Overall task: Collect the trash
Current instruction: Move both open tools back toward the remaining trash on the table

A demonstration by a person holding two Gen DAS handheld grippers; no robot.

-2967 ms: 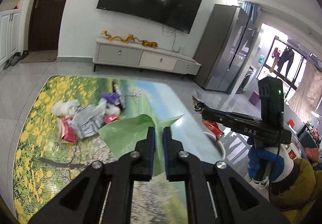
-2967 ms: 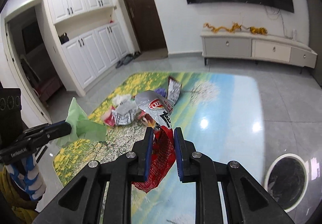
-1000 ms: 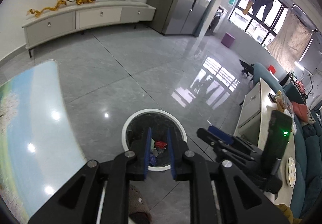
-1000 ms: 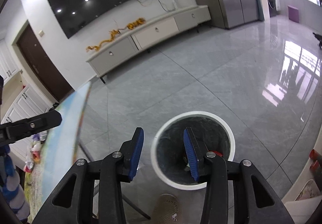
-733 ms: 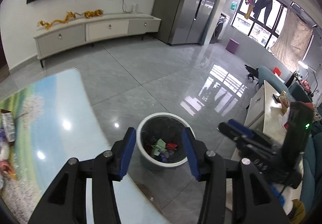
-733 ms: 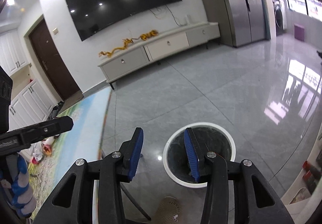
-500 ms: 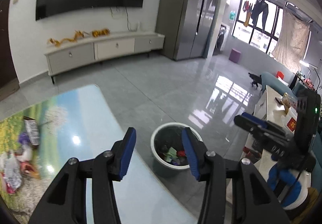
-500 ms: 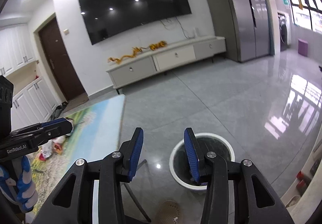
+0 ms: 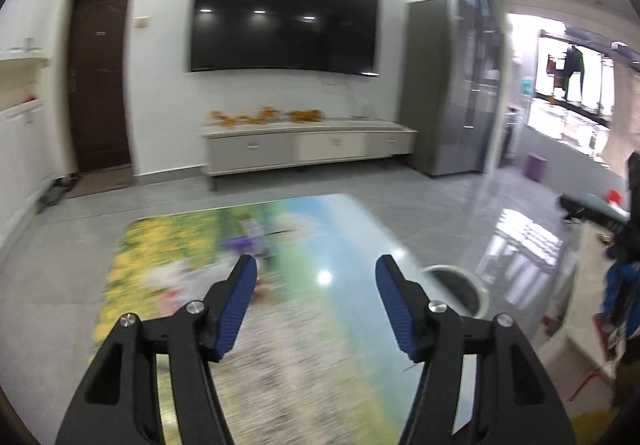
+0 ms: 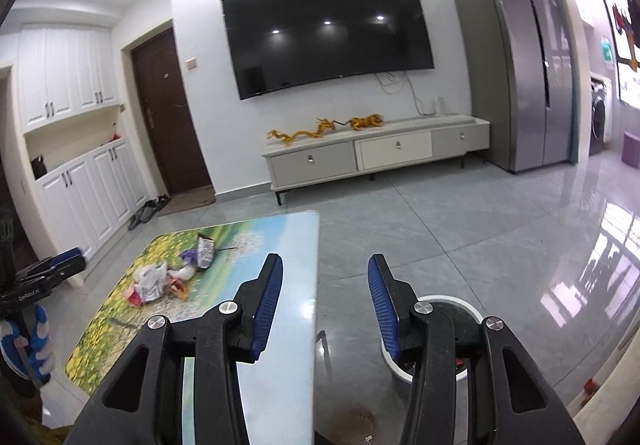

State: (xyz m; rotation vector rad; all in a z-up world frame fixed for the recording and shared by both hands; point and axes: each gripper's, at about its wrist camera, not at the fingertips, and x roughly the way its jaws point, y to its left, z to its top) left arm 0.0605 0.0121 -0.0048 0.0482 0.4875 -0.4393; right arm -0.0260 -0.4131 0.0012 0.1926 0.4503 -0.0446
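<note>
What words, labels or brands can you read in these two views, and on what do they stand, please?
"GenRobot.AI": on the left gripper's black body, seen from the right wrist.
Wrappers on the table: print too small to read.
Green sign past the fridge: blurred.

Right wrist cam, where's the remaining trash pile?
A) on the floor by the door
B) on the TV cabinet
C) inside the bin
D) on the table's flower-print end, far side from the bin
D: the wrappers lie on the table at its yellow-flower end, while the bin stands on the floor off the opposite edge.
</note>
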